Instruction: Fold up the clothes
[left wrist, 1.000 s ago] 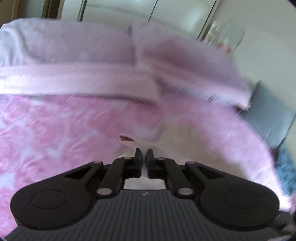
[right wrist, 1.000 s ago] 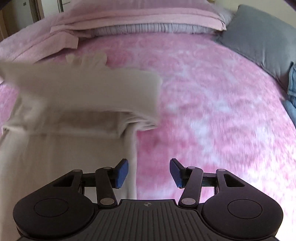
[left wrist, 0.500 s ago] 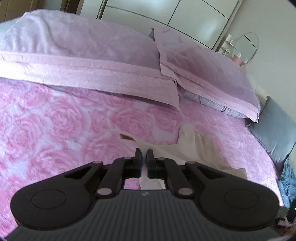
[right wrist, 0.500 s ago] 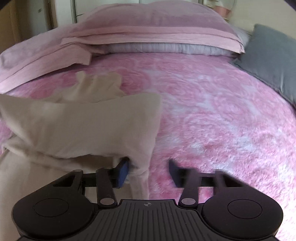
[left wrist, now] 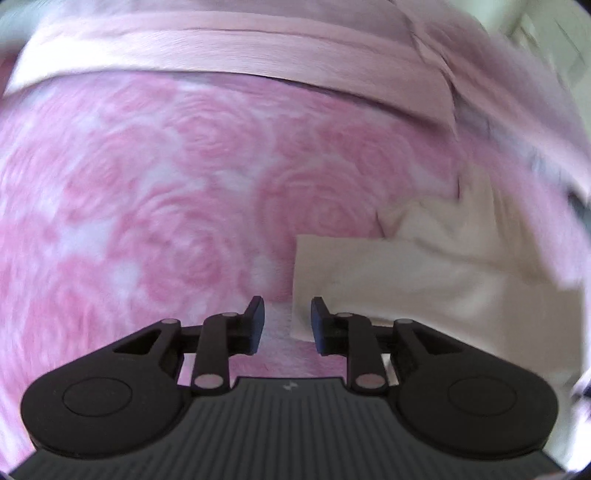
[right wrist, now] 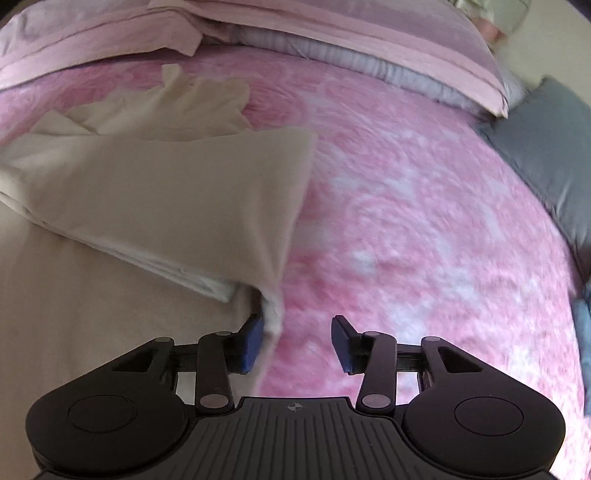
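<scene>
A single cream garment (right wrist: 159, 192) is seen lying on the bed's pink rose-patterned cover (right wrist: 406, 206), partly folded: a broad flap has been laid across the body of the cloth, with layered edges showing beneath its lower fold and a rumpled end bunched toward the head of the bed. In the left wrist view the same garment (left wrist: 424, 280) appears as a flat pale panel with a straight left edge and creased cloth behind it. The left gripper (left wrist: 283, 325) is shown with its fingers parted and opening, the garment's corner lying just against the right finger, not pinched. The right gripper (right wrist: 297, 343) is likewise seen opening, its fingers apart, with the garment's edge hanging beside the left blue pad and only the cover between the two. Two pink pillows (right wrist: 332, 26) are counted at the head of the bed, and one grey cushion (right wrist: 550, 136) at the right side.
</scene>
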Action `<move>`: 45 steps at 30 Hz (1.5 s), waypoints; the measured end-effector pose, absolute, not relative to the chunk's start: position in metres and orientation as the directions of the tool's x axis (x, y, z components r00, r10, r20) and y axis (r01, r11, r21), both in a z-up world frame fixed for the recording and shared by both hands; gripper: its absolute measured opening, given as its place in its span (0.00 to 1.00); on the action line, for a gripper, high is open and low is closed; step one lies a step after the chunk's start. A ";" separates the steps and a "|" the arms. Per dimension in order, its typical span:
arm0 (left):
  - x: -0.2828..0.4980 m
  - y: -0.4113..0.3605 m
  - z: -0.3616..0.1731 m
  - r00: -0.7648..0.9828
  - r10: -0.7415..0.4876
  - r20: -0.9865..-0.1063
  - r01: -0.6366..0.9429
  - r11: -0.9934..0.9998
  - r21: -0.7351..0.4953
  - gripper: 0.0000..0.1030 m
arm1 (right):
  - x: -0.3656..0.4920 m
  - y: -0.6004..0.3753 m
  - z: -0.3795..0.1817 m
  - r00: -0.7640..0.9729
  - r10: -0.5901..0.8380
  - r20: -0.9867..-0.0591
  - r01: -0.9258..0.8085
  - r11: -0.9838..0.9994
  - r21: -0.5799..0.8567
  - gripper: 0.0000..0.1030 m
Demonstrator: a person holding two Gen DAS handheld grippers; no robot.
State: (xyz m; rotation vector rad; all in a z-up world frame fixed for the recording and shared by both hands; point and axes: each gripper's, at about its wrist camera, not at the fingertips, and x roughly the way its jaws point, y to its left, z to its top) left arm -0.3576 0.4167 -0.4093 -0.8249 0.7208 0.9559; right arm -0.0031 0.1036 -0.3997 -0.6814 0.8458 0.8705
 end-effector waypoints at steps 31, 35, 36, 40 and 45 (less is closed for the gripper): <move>-0.219 0.310 -0.431 0.455 0.414 -0.788 -0.233 0.910 0.343 0.20 | 0.004 0.083 -0.387 0.309 0.370 -0.876 -0.779 0.627 -0.010 0.43; -0.242 0.329 -0.396 0.583 0.219 -0.782 -0.355 0.935 -0.003 0.26 | 0.006 0.085 -0.380 0.327 0.395 -0.859 -0.779 0.627 -0.008 0.43; -0.245 0.334 -0.391 0.615 0.199 -0.763 -0.384 0.921 -0.069 0.26 | 0.006 0.086 -0.376 0.334 0.410 -0.849 -0.779 0.627 -0.004 0.43; -0.240 0.354 -0.394 0.666 0.213 -0.715 -0.484 0.853 -0.197 0.18 | 0.005 0.098 -0.361 0.348 0.541 -0.766 -0.798 0.599 0.061 0.43; -0.218 0.368 -0.443 0.576 0.246 -0.779 -0.584 0.791 -0.182 0.21 | 0.009 0.132 -0.389 0.321 0.581 -0.748 -0.837 0.543 0.063 0.43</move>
